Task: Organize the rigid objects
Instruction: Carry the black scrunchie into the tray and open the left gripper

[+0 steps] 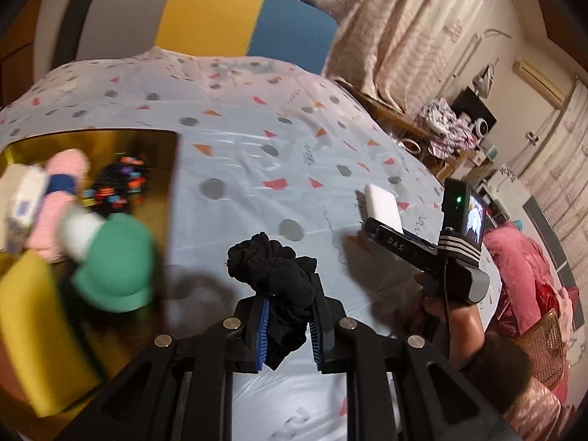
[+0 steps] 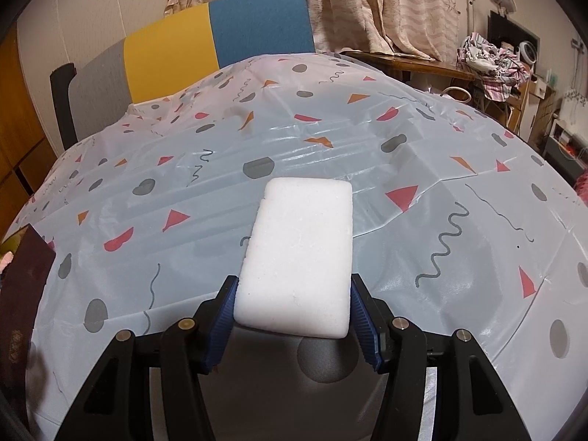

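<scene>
Left gripper [image 1: 286,325] clamped on a crumpled black cloth [image 1: 273,279], held above the desk [image 1: 239,169] (patterned plastic cover). Right gripper [image 2: 292,318] closed on a white foam block [image 2: 299,253], lifted over the same desk, well apart from the cloth. At far left, a gold-lined box [image 1: 161,183] holding a green cap [image 1: 117,264] and pink items, blurred.

Warm, dim indoor light. Plastic sheet on the counter [image 2: 422,139] shows soft white glare along its creases. Box contents [image 1: 84,220] at left smeared by motion blur. Dark shadow beneath white block [image 2: 297,257]. Heavy fisheye bending, black vignette corners.
</scene>
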